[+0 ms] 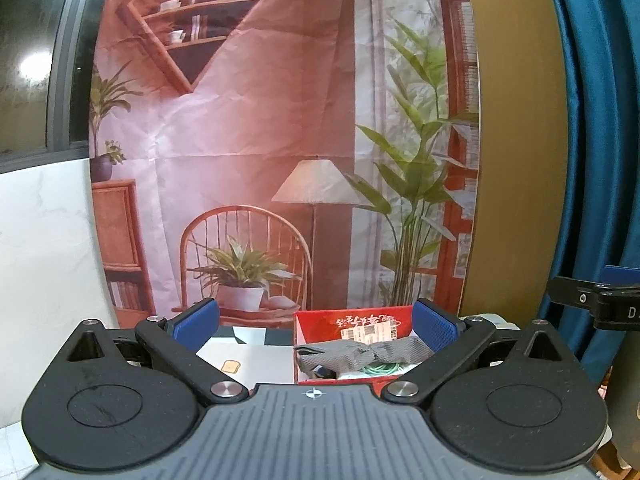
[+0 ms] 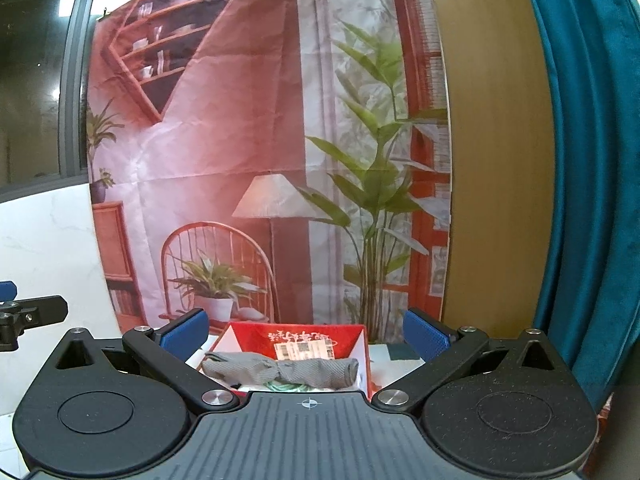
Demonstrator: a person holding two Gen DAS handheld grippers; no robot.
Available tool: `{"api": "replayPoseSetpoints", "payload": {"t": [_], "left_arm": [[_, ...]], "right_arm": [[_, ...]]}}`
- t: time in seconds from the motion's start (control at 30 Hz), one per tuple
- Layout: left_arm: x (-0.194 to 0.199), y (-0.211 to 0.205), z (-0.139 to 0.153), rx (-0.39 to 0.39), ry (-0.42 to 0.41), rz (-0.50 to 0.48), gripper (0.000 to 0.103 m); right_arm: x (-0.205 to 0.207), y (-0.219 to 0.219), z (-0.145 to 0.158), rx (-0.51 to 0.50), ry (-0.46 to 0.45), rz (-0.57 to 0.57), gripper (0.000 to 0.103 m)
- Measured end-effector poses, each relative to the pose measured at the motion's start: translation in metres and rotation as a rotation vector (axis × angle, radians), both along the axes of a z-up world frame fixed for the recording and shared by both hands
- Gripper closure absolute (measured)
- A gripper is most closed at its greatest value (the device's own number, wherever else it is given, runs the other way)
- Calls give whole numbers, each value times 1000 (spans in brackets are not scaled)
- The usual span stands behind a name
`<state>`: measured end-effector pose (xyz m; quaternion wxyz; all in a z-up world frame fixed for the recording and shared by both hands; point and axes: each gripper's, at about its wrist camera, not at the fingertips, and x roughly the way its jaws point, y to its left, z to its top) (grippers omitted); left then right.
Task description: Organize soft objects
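Both claws hang spread wide with nothing between their blue pads. The left claw (image 1: pixel 316 322) faces a red box (image 1: pixel 320 322) on the worktop (image 1: pixel 256 356), the box sitting toward its right finger. Draped across the top of that box lies a grey cloth (image 1: pixel 360 354), rumpled and knotted at the middle, with a green coil (image 1: pixel 380 368) peeking out beneath it. A small yellow piece (image 1: pixel 231 367) rests on the pale worktop, left of the box and apart from it. The right claw (image 2: pixel 306 334) looks straight at the same red box (image 2: pixel 256 334), the grey cloth (image 2: pixel 280 372) stretched across it, untouched. Behind hangs a printed backdrop (image 1: pixel 248 120); a blue curtain (image 2: pixel 580 160) falls on the right.
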<state>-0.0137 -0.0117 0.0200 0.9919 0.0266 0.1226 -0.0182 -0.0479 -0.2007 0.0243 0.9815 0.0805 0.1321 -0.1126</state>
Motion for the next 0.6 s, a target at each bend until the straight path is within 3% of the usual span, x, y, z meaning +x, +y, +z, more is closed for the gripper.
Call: {"api": "replayPoseSetpoints", "payload": {"t": [0.6], "left_arm": [[0,-1,0,-8,15,10,0]], "right_arm": [[1,1,0,-8,11,-10,0]]}}
